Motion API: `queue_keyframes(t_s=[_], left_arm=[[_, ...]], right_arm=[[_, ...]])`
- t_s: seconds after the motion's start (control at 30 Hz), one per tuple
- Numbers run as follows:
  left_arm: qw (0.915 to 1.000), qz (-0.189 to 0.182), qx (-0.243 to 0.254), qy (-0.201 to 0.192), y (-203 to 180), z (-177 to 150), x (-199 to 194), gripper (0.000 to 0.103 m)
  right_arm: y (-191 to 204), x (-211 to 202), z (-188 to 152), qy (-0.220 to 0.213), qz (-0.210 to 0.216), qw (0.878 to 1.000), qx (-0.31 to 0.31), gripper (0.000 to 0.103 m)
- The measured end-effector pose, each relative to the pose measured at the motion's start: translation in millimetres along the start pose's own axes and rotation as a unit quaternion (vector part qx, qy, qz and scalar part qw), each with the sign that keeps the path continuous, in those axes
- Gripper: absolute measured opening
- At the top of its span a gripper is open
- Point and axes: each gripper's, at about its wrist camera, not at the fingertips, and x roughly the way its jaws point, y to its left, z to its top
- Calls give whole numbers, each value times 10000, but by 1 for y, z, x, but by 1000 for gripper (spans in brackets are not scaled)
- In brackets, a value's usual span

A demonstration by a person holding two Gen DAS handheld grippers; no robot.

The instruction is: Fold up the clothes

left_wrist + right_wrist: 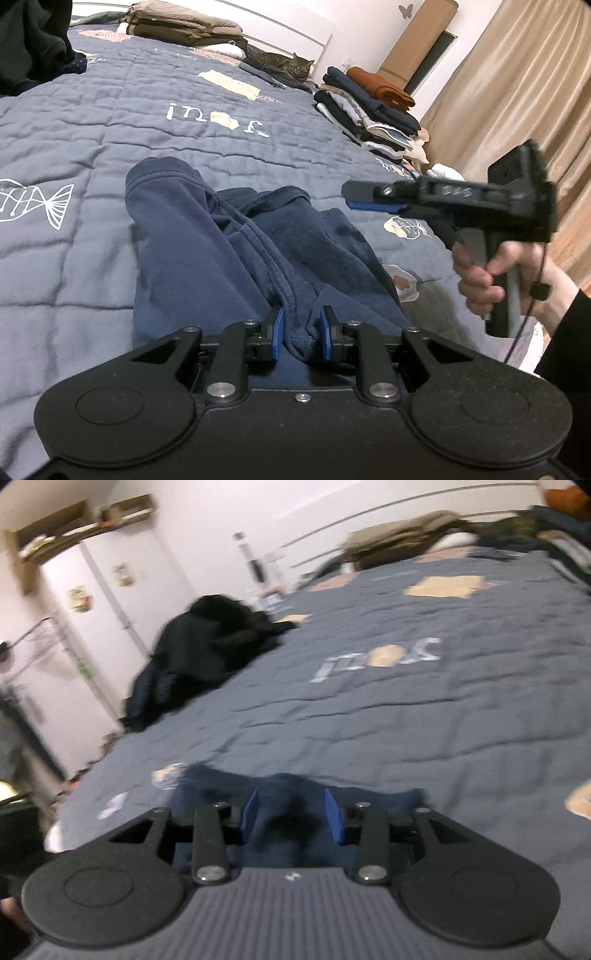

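Beyond the jaws: 1 navy garment pinched at its hem, 1 cat, 2 folded stacks, 1 dark unfolded heap. 2 grippers: left gripper, right gripper. All on 1 quilt.

Your left wrist view is sharp and evenly lit, soft indoor light, no hard shadows on the quilt. Only your right gripper smears with motion there. Your right wrist view is blurred all over: quilt lettering and the dark clothes heap go soft. White wall a bit washed out. Fisheye bends both frames' edges; corners vignette dark.
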Motion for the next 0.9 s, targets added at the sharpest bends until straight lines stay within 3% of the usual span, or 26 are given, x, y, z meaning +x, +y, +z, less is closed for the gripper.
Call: queue_keyframes(t_s=[0.13,0.5,0.63,0.9], left_arm=[[10000,5,11,-1,0,0,0,21],[10000,26,38,4,-1,0,0,21],[10000,34,53,2,-1,-1,0,21],[10000,45,59,6,-2,0,1,21]], right_arm=[[-11,14,-8,82,-299,9995,76,39],[50,50,-31,565,-409,9852,-1566,39],[48,49,-31,553,-389,9868,-1474,39],[51,48,-33,750,75,9882,-1330,34]])
